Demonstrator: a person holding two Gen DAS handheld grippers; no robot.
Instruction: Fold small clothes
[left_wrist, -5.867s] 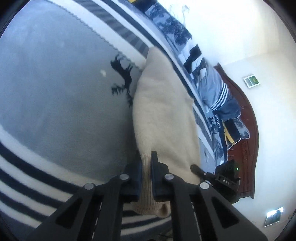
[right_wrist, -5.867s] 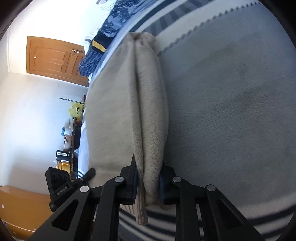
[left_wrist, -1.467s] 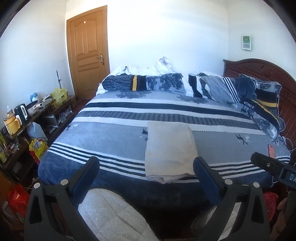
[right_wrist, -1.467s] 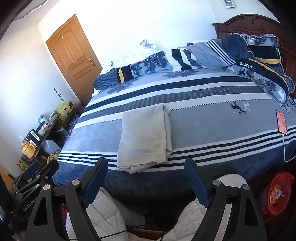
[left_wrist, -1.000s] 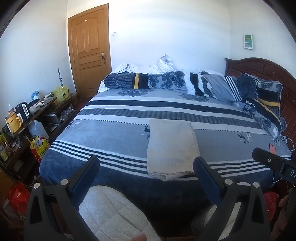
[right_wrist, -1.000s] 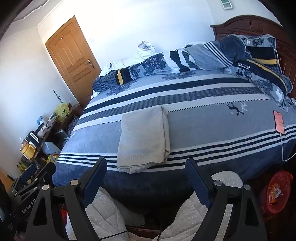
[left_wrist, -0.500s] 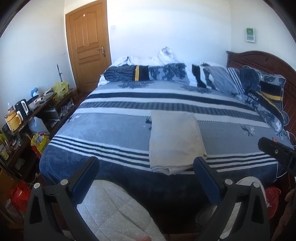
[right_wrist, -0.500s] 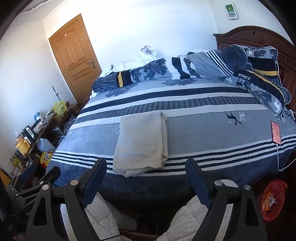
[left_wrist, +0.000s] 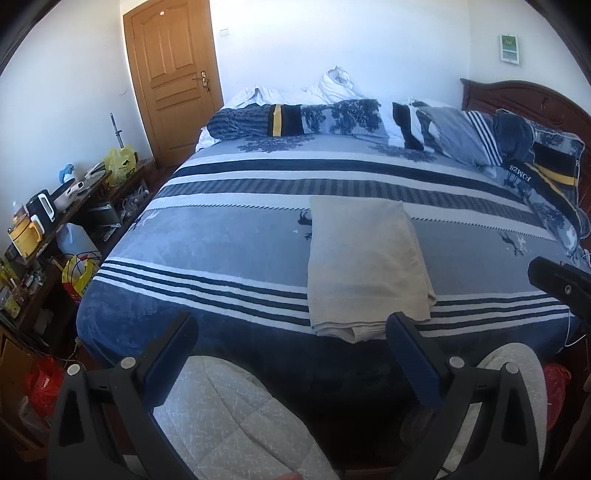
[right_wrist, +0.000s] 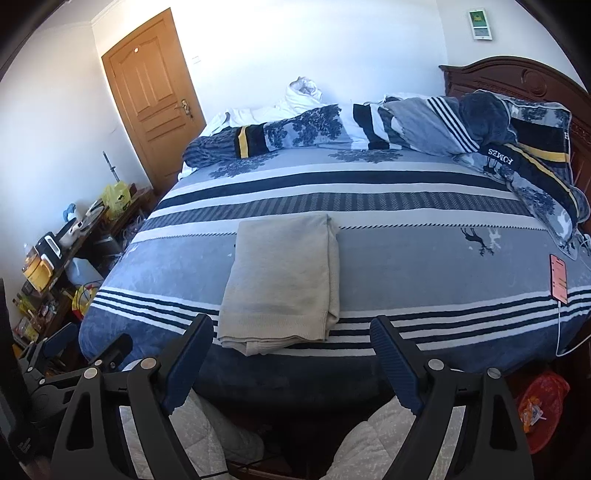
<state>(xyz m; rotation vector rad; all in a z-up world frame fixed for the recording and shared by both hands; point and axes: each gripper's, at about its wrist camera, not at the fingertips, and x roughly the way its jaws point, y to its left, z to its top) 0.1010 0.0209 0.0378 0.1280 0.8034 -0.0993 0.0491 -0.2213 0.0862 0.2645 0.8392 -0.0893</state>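
Both our left tool (left_wrist: 290, 338) and right tool (right_wrist: 291, 341) gape empty, short of the folded beige garment (right_wrist: 282, 282) on the bed (right_wrist: 424, 266).

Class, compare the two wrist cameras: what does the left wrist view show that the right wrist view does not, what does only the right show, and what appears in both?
Only the left wrist view shows the left gripper with its jaws wide open and empty.

Only the right wrist view shows the right gripper, also open and empty, an orange-red phone lying near the bed's edge, and its white cable.

Both show the folded beige garment lying flat on the striped bed, the wooden door, the headboard and the person's quilted white legs.
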